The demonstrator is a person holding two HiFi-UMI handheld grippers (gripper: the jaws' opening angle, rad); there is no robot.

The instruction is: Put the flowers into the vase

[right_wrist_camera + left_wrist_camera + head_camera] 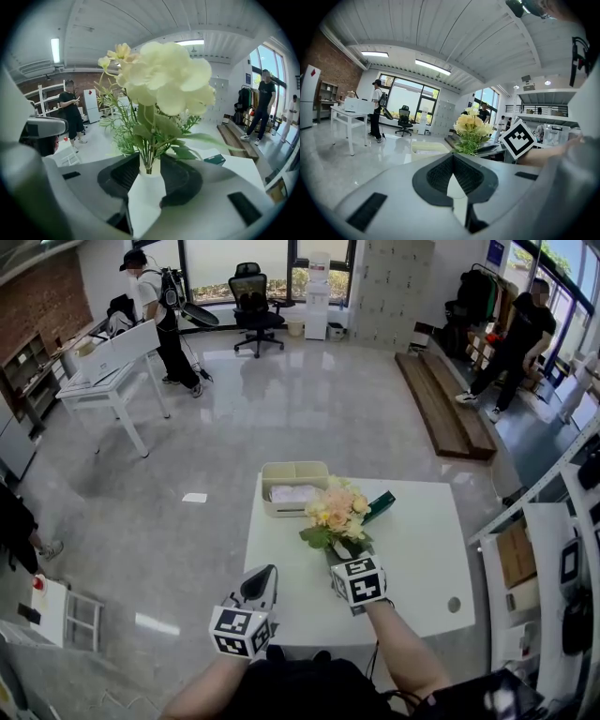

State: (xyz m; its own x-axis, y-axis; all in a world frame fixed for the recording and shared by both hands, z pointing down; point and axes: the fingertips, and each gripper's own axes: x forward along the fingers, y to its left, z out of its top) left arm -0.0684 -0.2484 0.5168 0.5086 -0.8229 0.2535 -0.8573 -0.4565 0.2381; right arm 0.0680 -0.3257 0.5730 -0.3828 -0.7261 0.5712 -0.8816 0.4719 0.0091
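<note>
The flowers [336,510] already stand with their stems down in the white vase [150,169], about the middle of the surface [422,549], so the job looks all but done. The right gripper [337,563] has its fingers [185,180] spread, released on either side of the vase; I'd say it only needs drawing back. The left gripper [265,574] hovers by the near edge, fingers [436,176] clenched on nothing. No writing is readable, and the green packet [380,505] is too small to tell.
</note>
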